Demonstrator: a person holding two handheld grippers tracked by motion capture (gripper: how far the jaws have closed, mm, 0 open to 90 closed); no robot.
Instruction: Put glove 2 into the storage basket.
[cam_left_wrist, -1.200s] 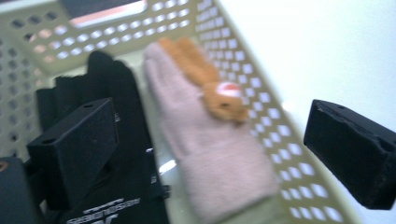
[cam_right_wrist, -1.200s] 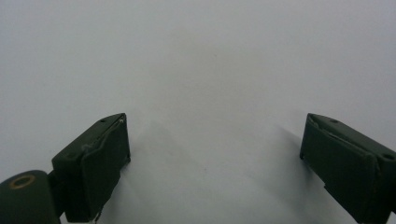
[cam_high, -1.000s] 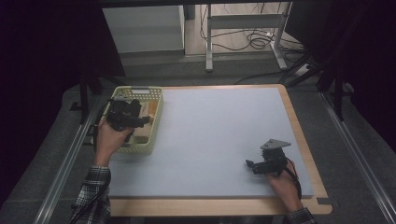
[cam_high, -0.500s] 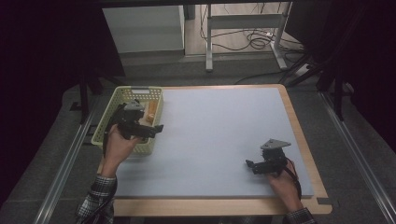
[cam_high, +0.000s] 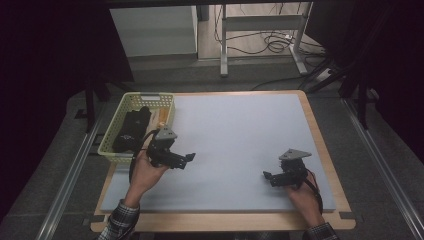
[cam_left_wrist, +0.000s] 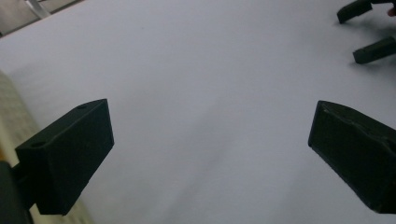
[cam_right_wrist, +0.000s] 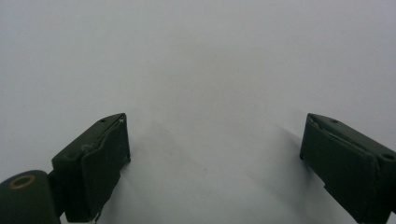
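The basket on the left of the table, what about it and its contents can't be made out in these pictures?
- The dark thing in the basket, high view: too dark and small to tell what it is.
- The orange thing by the basket's right wall: small, partly hidden by the wall.
- The basket's near right corner: covered by the left claw and its cable.
- Left gripper view: a blurred pale strip at the left edge, cut off, may be the basket.

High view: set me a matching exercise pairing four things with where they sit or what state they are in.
Things:
1. left gripper
2. right gripper
3. basket
4. black object

Places or states:
A. inside the basket
B. open, at the mat's near right
C. at the table's left edge
D. open, just right of the basket

Pairs: 1-D, 2-B, 3-C, 4-A
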